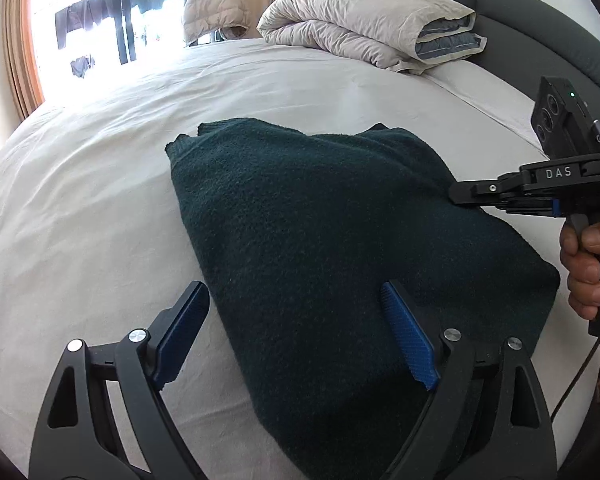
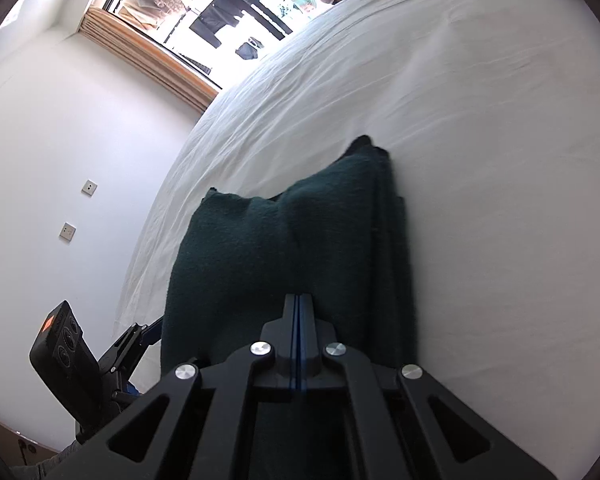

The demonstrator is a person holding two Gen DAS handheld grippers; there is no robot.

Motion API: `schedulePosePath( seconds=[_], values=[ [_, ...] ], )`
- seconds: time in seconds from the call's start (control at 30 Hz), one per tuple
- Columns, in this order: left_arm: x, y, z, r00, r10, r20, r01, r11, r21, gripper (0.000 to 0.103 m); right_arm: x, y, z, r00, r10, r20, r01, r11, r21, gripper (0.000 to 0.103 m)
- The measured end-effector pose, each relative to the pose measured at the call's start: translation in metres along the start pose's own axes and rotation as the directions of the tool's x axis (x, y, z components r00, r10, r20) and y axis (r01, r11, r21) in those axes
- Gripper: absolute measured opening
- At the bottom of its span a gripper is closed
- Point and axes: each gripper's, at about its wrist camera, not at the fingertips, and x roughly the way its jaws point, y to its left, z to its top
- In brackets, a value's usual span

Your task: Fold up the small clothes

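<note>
A: So where does the dark green knit garment (image 1: pixel 340 248) lie now?

B: On the white bed sheet (image 1: pixel 100 208), already folded into a thick, roughly oblong bundle. Its long axis runs from the near right corner away toward the far left, where a ragged corner sticks out.

A: And the left gripper (image 1: pixel 296 336)?

B: It stands wide open and holds nothing. It straddles the bundle's near left edge: one blue pad (image 1: pixel 408 344) is over the knit, the other is over bare sheet just beside it. I can't tell whether the pad over the knit touches it.

A: The right gripper (image 1: pixel 460 194)?

B: Its fingers are pressed fully together. In the right wrist view only a thin blue line shows between the pads, with no cloth caught there. Its tip sits at the bundle's right edge, where the stacked layers show; whether it presses on them is hard to say.

A: Which is better placed for the next fold?

B: The left, I'd judge. The garment lies straight ahead of it and slightly to its right, and its open fingers already bracket an edge. The right one would have to open first. A fold across the long axis would bring the near end toward the far corner.

A: Anything else on the bed?

B: A rolled duvet (image 1: pixel 372 28) by the headboard, well apart.
</note>
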Motion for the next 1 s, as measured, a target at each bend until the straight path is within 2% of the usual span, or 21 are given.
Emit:
schedulePosePath(
  seconds=[0.03,0.1,0.2,0.27,0.33,0.37,0.4,0.43,0.47,0.5,0.53,0.6,0.63,0.7,0.73,0.77,0.8,0.83,0.9,0.93,1.0],
  values=[
    [-0.002,0.000,-0.001,1.000,0.010,0.005,-0.010,1.000,-0.004,0.088,-0.010,-0.005,-0.004,1.000,-0.002,0.014,0.002,1.000,0.015,0.000],
    [-0.021,-0.003,-0.005,0.998,0.038,0.051,-0.037,0.999,-0.016,0.088,-0.029,-0.004,-0.012,0.997,-0.070,0.042,0.070,0.997,0.014,0.008],
    [-0.046,-0.022,-0.020,0.995,0.026,0.100,-0.027,1.000,0.009,0.088,-0.052,0.015,-0.033,0.995,0.072,0.070,-0.071,0.997,-0.013,0.009],
    [-0.048,-0.037,-0.035,0.998,-0.006,0.058,0.003,0.999,0.041,0.088,-0.050,0.037,-0.050,0.990,0.138,0.037,-0.134,0.988,-0.080,0.012],
    [-0.038,-0.051,-0.050,0.999,0.050,0.006,-0.050,0.994,0.099,0.088,-0.035,0.052,-0.066,0.988,0.155,-0.025,-0.157,0.980,-0.121,0.020],
    [-0.038,-0.052,-0.054,0.998,0.061,-0.001,-0.060,0.993,0.103,0.088,-0.025,0.053,-0.075,0.990,0.129,-0.064,-0.137,0.981,-0.138,0.027],
    [-0.039,-0.049,-0.055,0.999,0.045,-0.014,-0.043,0.996,0.080,0.088,-0.014,0.052,-0.081,0.992,0.089,-0.091,-0.101,0.985,-0.138,0.028],
    [-0.039,-0.045,-0.057,0.999,0.021,-0.041,-0.019,0.999,0.050,0.088,-0.009,0.044,-0.087,0.991,0.072,-0.109,-0.085,0.989,-0.120,0.026],
    [-0.037,-0.039,-0.059,0.998,-0.005,-0.059,0.006,1.000,0.020,0.088,-0.009,0.035,-0.089,0.990,0.089,-0.105,-0.100,0.990,-0.098,0.015],
    [-0.037,-0.034,-0.062,0.997,-0.024,-0.068,0.024,1.000,-0.002,0.088,-0.014,0.025,-0.090,0.991,0.100,-0.094,-0.108,0.991,-0.075,0.010],
    [-0.039,-0.029,-0.065,0.997,-0.039,-0.072,0.038,0.999,-0.020,0.088,-0.020,0.015,-0.092,0.991,0.101,-0.086,-0.105,0.993,-0.051,0.001],
    [-0.049,-0.020,-0.067,0.997,-0.044,-0.057,0.041,0.998,-0.050,0.088,-0.038,0.002,-0.093,0.992,0.110,-0.062,-0.112,0.993,-0.027,0.000],
    [-0.057,-0.014,-0.067,0.998,-0.045,-0.039,0.042,0.997,-0.069,0.088,-0.050,0.001,-0.092,0.995,0.087,-0.039,-0.088,0.995,-0.041,0.000],
    [-0.077,0.005,-0.064,0.999,-0.045,0.029,0.048,0.990,-0.131,0.088,-0.074,-0.001,-0.087,0.997,0.078,0.013,-0.077,0.996,-0.052,0.011],
    [-0.082,0.015,-0.060,0.998,-0.034,0.057,0.043,0.985,-0.170,0.089,-0.085,-0.005,-0.082,0.995,0.088,0.044,-0.086,0.995,-0.040,0.035],
    [-0.084,0.027,-0.054,0.997,-0.041,0.072,0.056,0.974,-0.217,0.089,-0.092,-0.009,-0.074,0.994,0.081,0.078,-0.079,0.997,-0.017,0.062],
    [-0.079,0.038,-0.048,0.995,-0.076,0.069,0.092,0.958,-0.272,0.091,-0.095,-0.013,-0.066,0.992,0.068,0.103,-0.069,0.998,0.007,0.071],
    [-0.071,0.050,-0.042,0.991,-0.122,0.063,0.136,0.932,-0.336,0.091,-0.094,-0.017,-0.057,0.991,0.072,0.109,-0.076,0.997,0.025,0.073],
    [-0.052,0.068,-0.035,0.973,-0.222,0.059,0.224,0.862,-0.454,0.091,-0.081,-0.024,-0.044,0.990,0.107,0.090,-0.112,0.992,0.053,0.073],
    [-0.042,0.073,-0.031,0.965,-0.258,0.046,0.246,0.834,-0.494,0.091,-0.070,-0.027,-0.035,0.993,0.097,0.071,-0.102,0.992,0.070,0.073],
    [-0.024,0.074,-0.023,0.952,-0.307,0.014,0.267,0.803,-0.532,0.091,-0.046,-0.034,-0.020,0.996,0.089,0.010,-0.089,0.990,0.108,0.073]
  ],
)
